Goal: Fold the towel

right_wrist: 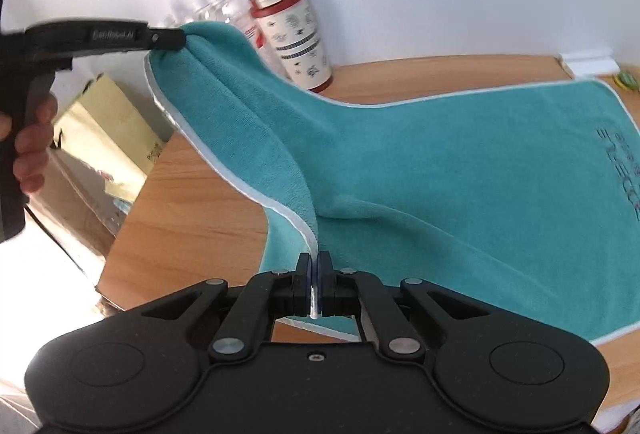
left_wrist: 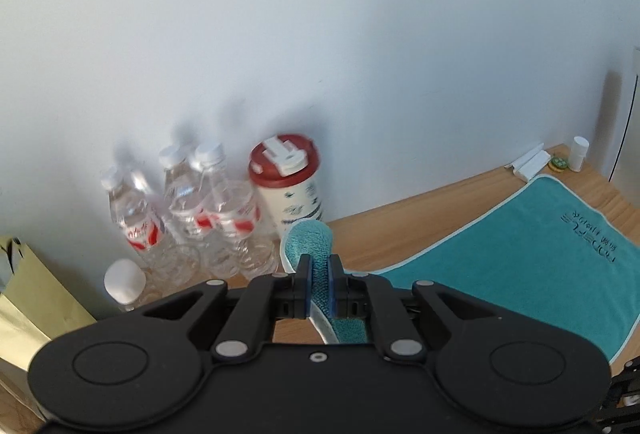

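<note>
**Both grippers pinching teal towel edge, one end lifted off counter**

My left gripper [left_wrist: 319,274] is clamped on a bunched corner of the teal towel [left_wrist: 532,254], fingers [left_wrist: 306,286] closed tight with cloth poking up between and above them. My right gripper [right_wrist: 316,282] is clamped on the white-piped hem of the same towel, fingers [right_wrist: 326,282] pressed together on the thin edge.

Landmark = red-lidded tumbler [right_wrist: 296,38], standing on the counter [right_wrist: 192,202] at the wall. Towel: the end with dark embroidered lettering [right_wrist: 624,170] lies flat on the counter, well away from the tumbler; the other end is raised off the counter, draping in a fold between my two grip points. The corner in my left gripper hangs high in front of the tumbler, the right grip point is lower and farther from it.

Clear water bottles [left_wrist: 192,202] with white caps and red labels stand just beside the tumbler, against the wall. Pale yellow paper bag [right_wrist: 108,126] past the bottles, off the counter edge. My left hand [right_wrist: 34,150] wraps the gripper handle. Small white bottle [left_wrist: 580,153] and white strips sit at the wall beyond the flat end of the towel, far from the tumbler
</note>
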